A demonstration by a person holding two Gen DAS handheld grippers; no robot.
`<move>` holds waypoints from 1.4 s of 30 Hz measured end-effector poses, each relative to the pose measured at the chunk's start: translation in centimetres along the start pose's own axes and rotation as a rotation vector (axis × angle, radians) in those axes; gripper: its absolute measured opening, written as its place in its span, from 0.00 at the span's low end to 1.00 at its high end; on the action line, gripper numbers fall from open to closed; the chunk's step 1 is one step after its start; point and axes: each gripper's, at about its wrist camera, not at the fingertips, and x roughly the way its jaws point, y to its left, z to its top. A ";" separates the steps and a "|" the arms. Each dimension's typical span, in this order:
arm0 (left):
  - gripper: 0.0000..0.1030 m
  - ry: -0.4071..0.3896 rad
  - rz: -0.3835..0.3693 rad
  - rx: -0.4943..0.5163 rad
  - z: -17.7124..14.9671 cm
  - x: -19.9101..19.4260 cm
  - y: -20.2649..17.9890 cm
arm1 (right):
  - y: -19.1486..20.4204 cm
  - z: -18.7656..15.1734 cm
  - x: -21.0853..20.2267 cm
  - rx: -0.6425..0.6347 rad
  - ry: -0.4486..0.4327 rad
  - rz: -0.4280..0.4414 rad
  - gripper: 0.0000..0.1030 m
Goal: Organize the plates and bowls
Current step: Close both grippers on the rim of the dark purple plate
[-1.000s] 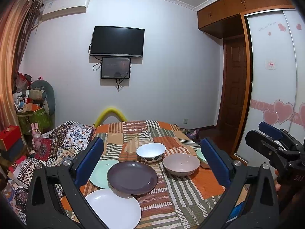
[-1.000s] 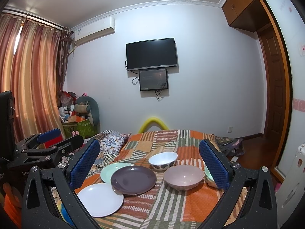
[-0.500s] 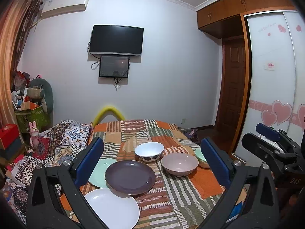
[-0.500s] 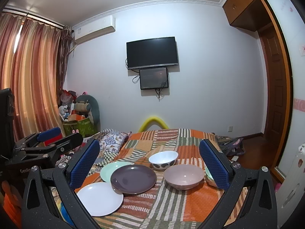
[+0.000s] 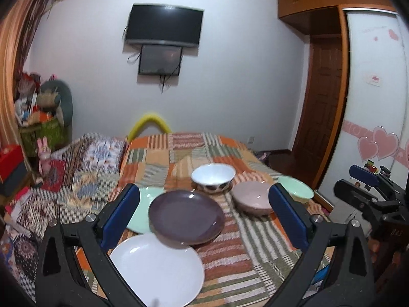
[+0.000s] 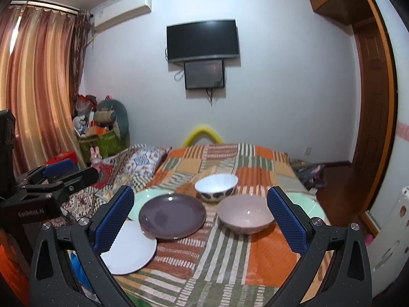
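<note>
Both grippers, left (image 5: 204,215) and right (image 6: 202,215), have edged closer, jaws spread and empty, over the round dark-purple plate (image 5: 186,216) at 12 o'clock overlapping the white plate (image 5: 156,268), which could slide off if nudged.

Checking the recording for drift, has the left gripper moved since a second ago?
Yes. The left gripper has moved forward and tilted down: the TV sits higher, the purple plate looks nearer.

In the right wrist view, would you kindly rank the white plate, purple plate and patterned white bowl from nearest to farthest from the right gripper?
1. White plate: nearest, low left by the left jaw of the right gripper.
2. Purple plate: middle, overlapping the white plate's far edge.
3. Patterned white bowl: farthest, centre, behind both.
</note>
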 end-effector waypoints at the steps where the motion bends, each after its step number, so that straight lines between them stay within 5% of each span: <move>1: 0.96 0.018 0.006 -0.010 -0.3 0.6 0.8 | -0.1 -0.1 0.4 0.002 0.014 0.005 0.98; 15: 0.58 0.265 0.080 -0.074 -2.5 11.6 9.5 | -0.4 -2.1 8.5 0.027 0.226 0.031 0.68; 21: 0.53 0.319 0.074 -0.089 -3.2 15.9 11.8 | -0.4 -3.4 12.9 0.056 0.341 0.065 0.64; 28: 0.34 0.429 0.030 -0.092 -4.7 21.1 13.4 | -0.2 -5.5 17.2 0.076 0.478 0.082 0.62; 32: 0.32 0.464 0.011 -0.100 -5.6 23.5 14.2 | -0.6 -6.1 19.1 0.103 0.528 0.084 0.59; 36: 0.31 0.500 -0.017 -0.121 -6.3 25.4 14.7 | -0.6 -7.0 21.1 0.131 0.583 0.079 0.42; 42: 0.28 0.533 -0.050 -0.128 -7.1 27.3 15.0 | -1.4 -7.7 22.2 0.188 0.617 0.071 0.36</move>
